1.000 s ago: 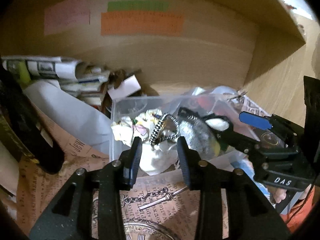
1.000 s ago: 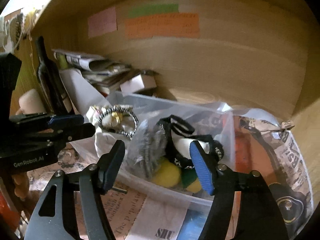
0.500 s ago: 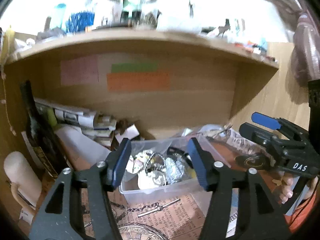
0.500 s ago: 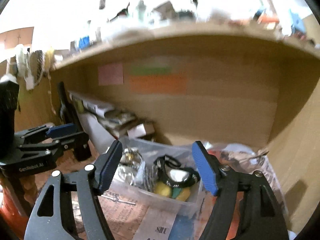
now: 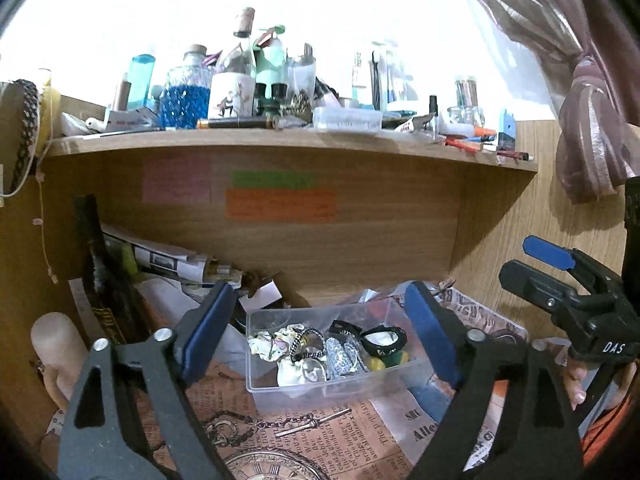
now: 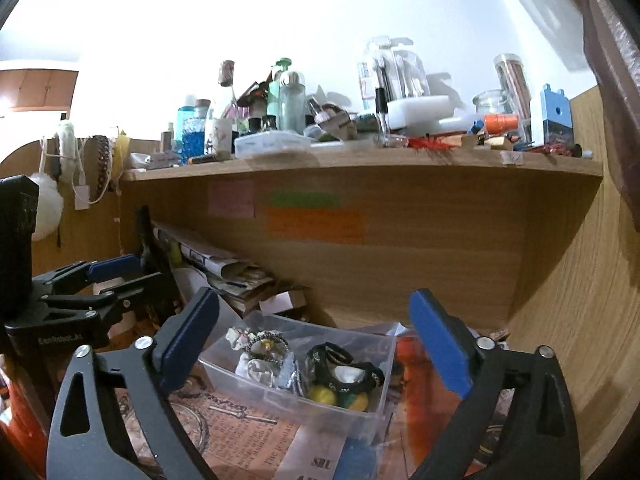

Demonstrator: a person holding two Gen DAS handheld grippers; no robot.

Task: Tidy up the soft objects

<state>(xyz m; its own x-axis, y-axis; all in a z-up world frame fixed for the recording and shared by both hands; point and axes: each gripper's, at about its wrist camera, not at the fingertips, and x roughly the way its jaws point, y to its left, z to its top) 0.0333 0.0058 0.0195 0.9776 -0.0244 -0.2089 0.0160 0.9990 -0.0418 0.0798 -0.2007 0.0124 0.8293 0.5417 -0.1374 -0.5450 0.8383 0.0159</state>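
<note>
A clear plastic box (image 5: 256,364) (image 6: 360,416) stands on newsprint under the wooden shelf. It holds several soft pieces: a white floral scrunchie (image 5: 269,345) (image 6: 237,338), a silver sparkly one (image 5: 340,356), a black-and-white band (image 5: 383,339) (image 6: 347,372), and yellow and green balls (image 5: 378,364) (image 6: 325,395). My left gripper (image 5: 320,332) hangs back from the box, its jaws opening wide with nothing between the pads. My right gripper (image 6: 314,338) does the same on the right side, jaws opening, nothing held. Each gripper shows at the edge of the other's view.
A crowded upper shelf (image 5: 280,136) carries bottles, jars and pens. Folded newspapers (image 5: 168,260) and a dark bottle (image 5: 100,280) lie at the back left. A pocket watch with chain (image 5: 272,464) rests on the newsprint. A curtain (image 5: 592,120) hangs right.
Both grippers pulled back and rose away from the box while tilting up, so the upper shelf came into view. Both pairs of jaws spread much wider.
</note>
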